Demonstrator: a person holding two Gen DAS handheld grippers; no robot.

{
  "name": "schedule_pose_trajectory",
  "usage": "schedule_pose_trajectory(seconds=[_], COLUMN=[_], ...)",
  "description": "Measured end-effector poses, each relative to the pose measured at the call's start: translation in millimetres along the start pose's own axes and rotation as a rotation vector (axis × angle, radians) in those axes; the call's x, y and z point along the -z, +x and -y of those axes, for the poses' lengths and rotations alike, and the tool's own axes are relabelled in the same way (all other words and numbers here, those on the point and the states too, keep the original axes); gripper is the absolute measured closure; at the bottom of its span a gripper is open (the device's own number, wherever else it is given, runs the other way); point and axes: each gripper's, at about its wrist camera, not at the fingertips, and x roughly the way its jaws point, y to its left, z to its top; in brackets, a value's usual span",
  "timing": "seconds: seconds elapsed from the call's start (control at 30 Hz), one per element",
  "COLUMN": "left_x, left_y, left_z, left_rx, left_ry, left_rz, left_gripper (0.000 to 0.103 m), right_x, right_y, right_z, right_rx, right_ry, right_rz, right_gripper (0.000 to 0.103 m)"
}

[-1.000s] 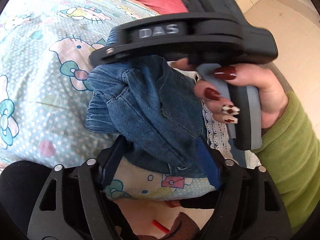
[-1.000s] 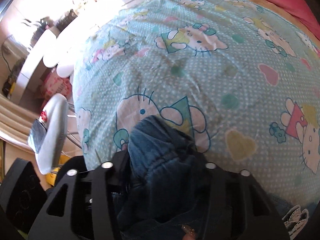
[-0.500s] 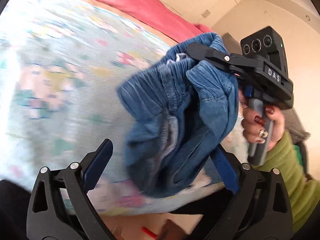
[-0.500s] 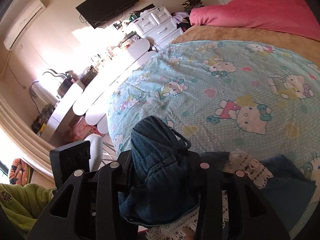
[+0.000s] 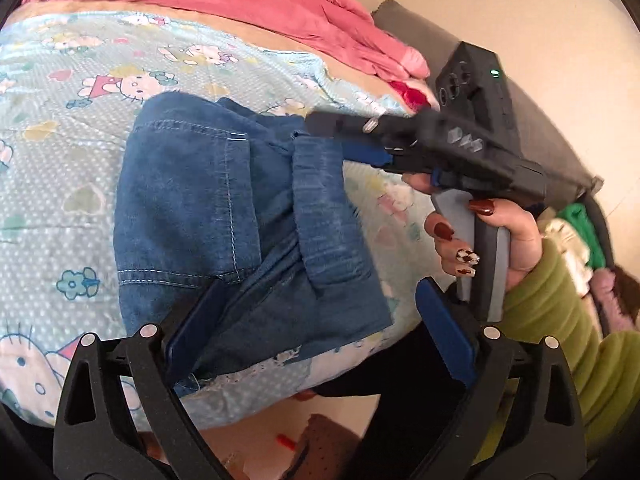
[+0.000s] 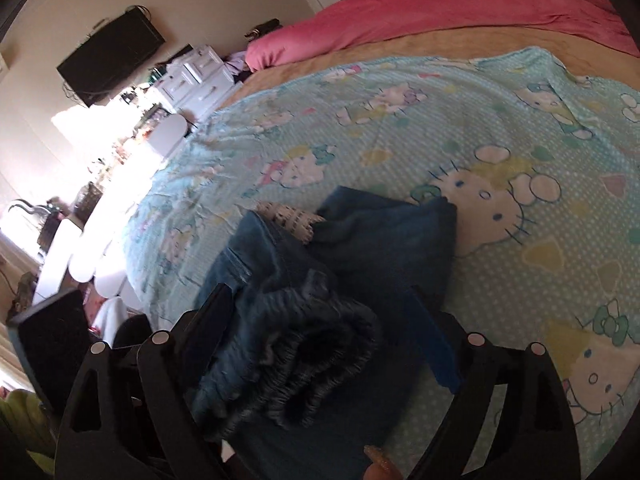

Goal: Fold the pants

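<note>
A: Pants [image 5: 224,216], blue denim, lie on the bed [image 5: 60,184], on its cartoon-print cover near the front edge. They look bunched into a rough fold, with one panel laid over another and a lace trim showing at the hem.

B: Why so near the edge?

A: My guess is reach: the person stands at that side, so the cloth sits where both hands can work it.

B: And the left tool [image 5: 320,344]?

A: Released. Its blue pads stand wide apart. The left pad [image 5: 196,328] lies against the lower part of the denim, the right pad is off the cloth entirely, so nothing is pinched. Its jaws have just been opening.

B: The right tool [image 6: 324,328]?

A: Also let go. From its own camera the gathered elastic waistband [image 6: 304,356] sits between the two fingers, yet they stand wide apart and do not press it. Those jaws have just been opening too, with the waistband between them. In the left view that tool hangs over the far right side of the pants, held by a hand [image 5: 508,240] in a green sleeve [image 5: 560,320].

B: So the garment rests on its own?

A: It appears so: the bed carries it, both tools beside or over it, neither gripping. I would judge a fold has just been laid down.
</note>
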Motion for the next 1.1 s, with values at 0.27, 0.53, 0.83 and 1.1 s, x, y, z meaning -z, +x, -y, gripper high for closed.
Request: schedule_pose_trajectory(seconds=[0.27,0.53,0.83,1.1], left_x=[7,-20,-69,-84], left_y=[-30,-55,-26,28], left_z=[-3,-21,-43,-45], left_rx=[0.013,-0.223,-0.219,-0.218], left_ry=[0.002,0.026,0.002,0.047], left_rz=[0.022,0.133,0.077,-0.045], left_gripper=[0.012,0.010,0.053,0.062], right_x=[18,42,100,114], right_y=[-11,-76,-70,-11], right_z=[-13,-48,-131,-169], right_rx=[0.158,0.125,0.135,0.135], right_ry=[-0.078,-0.213,-0.591,-0.837], right_rz=[0.036,0.192,0.130,-0.012], right_gripper=[0.017,0.010,0.012,0.046])
